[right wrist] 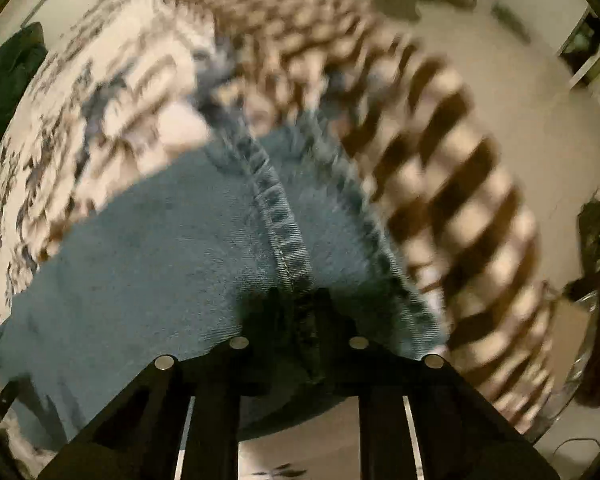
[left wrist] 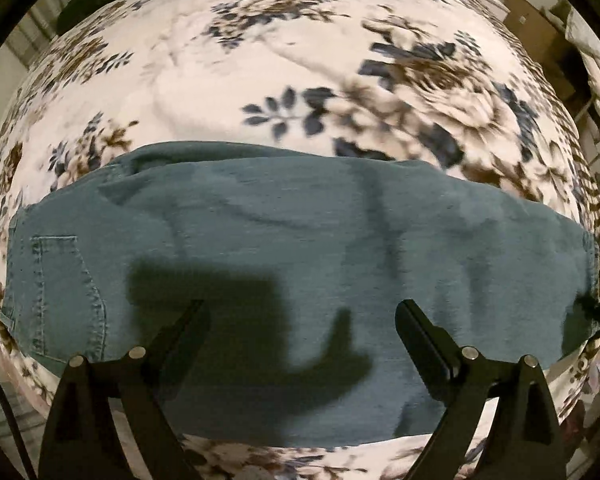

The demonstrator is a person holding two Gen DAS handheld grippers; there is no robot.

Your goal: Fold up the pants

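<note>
The jeans [left wrist: 300, 248] lie folded lengthwise across a floral blanket [left wrist: 228, 60], back pocket [left wrist: 60, 276] at the left end. Above them the left hand-held gripper [left wrist: 302, 312] is spread wide, empty. The right hand-held gripper [right wrist: 300, 300] pinches a seamed denim edge [right wrist: 278, 216] near the blanket's striped border [right wrist: 452, 184].

Bed [left wrist: 228, 80] under cream floral blanket; blue denim pants [left wrist: 300, 240] folded lengthwise, lying flat across it.
</note>
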